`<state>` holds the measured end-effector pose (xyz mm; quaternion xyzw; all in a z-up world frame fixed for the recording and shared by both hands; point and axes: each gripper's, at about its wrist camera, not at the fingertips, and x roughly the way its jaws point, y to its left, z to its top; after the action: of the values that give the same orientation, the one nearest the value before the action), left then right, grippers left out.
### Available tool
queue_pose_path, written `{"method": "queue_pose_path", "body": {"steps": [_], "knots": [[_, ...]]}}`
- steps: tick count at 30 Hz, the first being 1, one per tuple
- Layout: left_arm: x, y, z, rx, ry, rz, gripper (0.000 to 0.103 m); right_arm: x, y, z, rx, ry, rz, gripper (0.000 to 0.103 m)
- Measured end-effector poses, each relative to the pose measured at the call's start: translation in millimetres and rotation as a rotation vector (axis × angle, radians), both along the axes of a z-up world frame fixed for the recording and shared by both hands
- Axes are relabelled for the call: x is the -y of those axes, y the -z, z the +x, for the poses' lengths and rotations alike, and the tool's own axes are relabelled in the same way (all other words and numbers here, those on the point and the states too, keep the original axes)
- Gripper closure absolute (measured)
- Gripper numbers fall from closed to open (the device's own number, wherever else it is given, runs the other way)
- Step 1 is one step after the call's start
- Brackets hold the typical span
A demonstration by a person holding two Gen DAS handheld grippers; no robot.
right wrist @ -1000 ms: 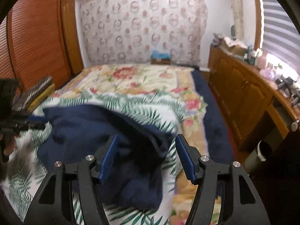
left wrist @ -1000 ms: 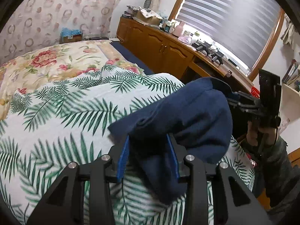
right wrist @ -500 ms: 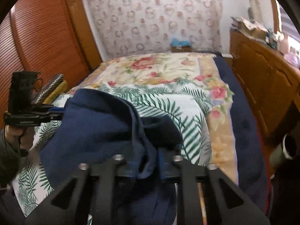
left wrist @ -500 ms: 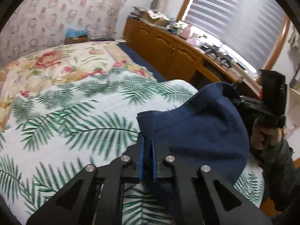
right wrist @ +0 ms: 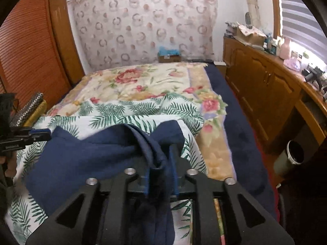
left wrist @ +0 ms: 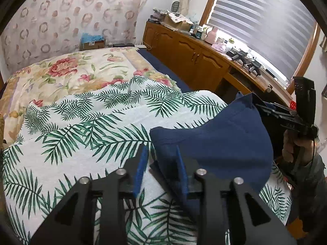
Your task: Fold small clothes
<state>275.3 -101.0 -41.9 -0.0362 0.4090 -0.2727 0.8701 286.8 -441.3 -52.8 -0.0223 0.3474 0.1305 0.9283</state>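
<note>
Lying bunched on the bed's (left wrist: 61,77) palm-print sheet (left wrist: 85,126): navy garment (left wrist: 220,143), soft and creased. My left tool (left wrist: 161,169) and right tool (right wrist: 161,175) have just been opening, cloth loose between both parted jaws.

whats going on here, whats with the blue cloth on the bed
A person is folding a small navy garment on a bed covered with a palm-leaf sheet, using a handheld gripper in each hand. The left gripper and right gripper each have an end of the cloth between their blue pads, and both sets of jaws have just been opening. The garment hangs bunched between them, not yet laid flat.
</note>
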Motion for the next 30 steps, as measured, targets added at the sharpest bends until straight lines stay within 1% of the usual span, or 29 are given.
{"method": "queue_pose_path", "body": {"steps": [1,2,3,7,12,16,18,20,21,22,23,24,25,26,27,28,30], "knots": [[0.5,1.1,-2.2,-0.008,0.007,0.001,0.071,-1.0,0.1,-1.8,-0.003,-0.002,-0.002,0.040],[1.8,4.4,-3.5,-0.026,0.020,0.002,0.070,-0.9,2.1,-1.2,-0.005,-0.007,0.001,0.034],[3.4,7.5,-3.9,-0.041,0.030,0.003,0.070,-1.4,4.8,-2.1,-0.010,-0.014,0.006,0.030],[10.0,23.5,-0.2,-0.091,0.036,0.017,0.067,-4.5,21.9,-2.4,-0.057,-0.037,0.012,0.029],[18.6,34.5,6.2,-0.148,0.034,0.002,0.063,-9.0,43.8,7.6,-0.115,-0.042,0.021,0.029],[20.1,37.2,7.5,-0.147,0.030,-0.007,0.061,-9.9,58.4,13.8,-0.171,-0.059,0.057,0.029],[21.6,37.2,7.6,-0.142,0.037,0.003,0.061,-10.4,57.1,15.2,-0.177,-0.073,0.047,0.029],[20.6,37.6,9.2,-0.154,0.027,-0.012,0.061,-12.1,57.5,15.1,-0.178,-0.091,0.044,0.029],[20.5,37.2,9.6,-0.158,0.026,-0.018,0.062,-13.6,57.5,14.6,-0.177,-0.097,0.043,0.032],[20.8,36.8,9.2,-0.158,0.031,-0.028,0.064,-14.4,57.3,13.9,-0.177,-0.113,0.051,0.040],[20.5,35.9,8.9,-0.151,0.038,-0.033,0.072,-15.5,57.2,13.1,-0.178,-0.128,0.058,0.044],[21.5,34.4,7.3,-0.139,0.053,-0.040,0.075,-16.1,57.6,12.7,-0.181,-0.137,0.064,0.051],[22.2,32.4,5.2,-0.121,0.063,-0.036,0.083,-17.0,57.7,11.8,-0.183,-0.149,0.069,0.059],[21.2,29.9,3.5,-0.111,0.067,-0.044,0.090,-17.7,57.6,10.4,-0.185,-0.164,0.077,0.064],[20.5,26.5,1.5,-0.101,0.070,-0.051,0.091,-17.8,57.3,9.0,-0.186,-0.176,0.088,0.073],[18.9,20.1,-2.8,-0.079,0.075,-0.058,0.092,-18.5,56.1,7.2,-0.179,-0.180,0.088,0.079],[16.7,9.5,-9.7,-0.044,0.086,-0.063,0.093,-20.6,51.1,0.2,-0.145,-0.178,0.081,0.083]]}}
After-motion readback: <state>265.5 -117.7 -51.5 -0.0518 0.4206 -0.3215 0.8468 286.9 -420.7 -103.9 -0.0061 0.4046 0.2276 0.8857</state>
